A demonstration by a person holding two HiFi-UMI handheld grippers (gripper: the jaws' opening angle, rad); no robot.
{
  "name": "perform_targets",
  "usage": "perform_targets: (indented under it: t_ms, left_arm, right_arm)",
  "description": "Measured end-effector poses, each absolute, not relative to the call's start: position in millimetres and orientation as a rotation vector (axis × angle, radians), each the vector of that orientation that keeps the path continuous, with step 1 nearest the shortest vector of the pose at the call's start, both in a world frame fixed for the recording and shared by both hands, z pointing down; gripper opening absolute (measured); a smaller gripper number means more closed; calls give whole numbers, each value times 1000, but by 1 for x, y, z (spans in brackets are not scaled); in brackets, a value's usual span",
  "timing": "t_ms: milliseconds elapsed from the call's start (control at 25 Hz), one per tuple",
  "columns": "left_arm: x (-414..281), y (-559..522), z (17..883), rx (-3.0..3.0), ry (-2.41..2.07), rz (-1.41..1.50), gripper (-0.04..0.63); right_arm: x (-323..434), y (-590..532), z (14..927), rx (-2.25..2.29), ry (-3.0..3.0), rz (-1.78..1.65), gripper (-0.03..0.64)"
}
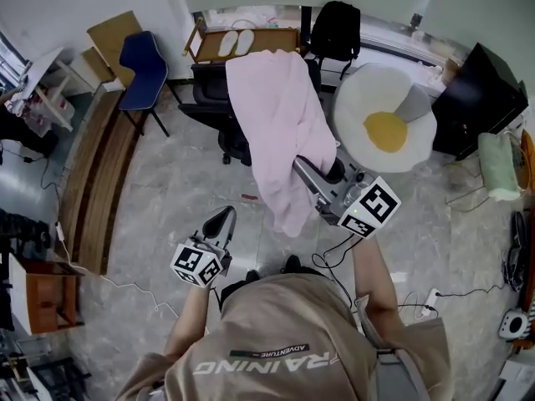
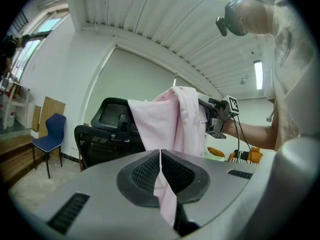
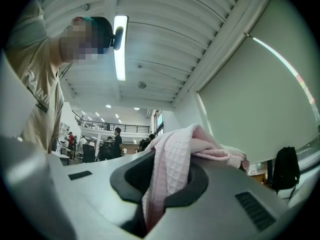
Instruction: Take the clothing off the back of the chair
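The pink clothing (image 1: pixel 272 115) hangs over the back of the black chair (image 1: pixel 207 86). It looks soft, light and waffle-woven, so I expect it to sag and drag rather than slip. My right gripper (image 1: pixel 303 170) is clamped on a thick fold at its side. My left gripper (image 1: pixel 224 218) is closed, empty and apart from it. I judge a second hold near the top edge is best.

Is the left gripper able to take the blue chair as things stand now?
Probably not: the left gripper is shut on the pink garment, and the blue chair stands far off.
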State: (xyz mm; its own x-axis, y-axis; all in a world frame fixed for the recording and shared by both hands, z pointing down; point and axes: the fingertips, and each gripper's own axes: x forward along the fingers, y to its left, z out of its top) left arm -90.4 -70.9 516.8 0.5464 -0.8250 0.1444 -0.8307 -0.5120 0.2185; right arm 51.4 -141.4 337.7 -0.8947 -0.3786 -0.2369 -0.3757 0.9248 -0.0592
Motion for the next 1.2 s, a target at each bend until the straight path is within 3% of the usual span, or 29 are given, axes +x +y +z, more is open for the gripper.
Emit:
perform_targets:
  t_ms: [640,1200]
  left_arm:
    - [-164,-39,521,2600,-1198,60,21]
    - [-184,-20,542,2596,-1048,2,21]
  right_arm:
    - [-1,-82,338,-793,2801,-6,57]
    - [-24,-25,375,-915,2842,-84,58]
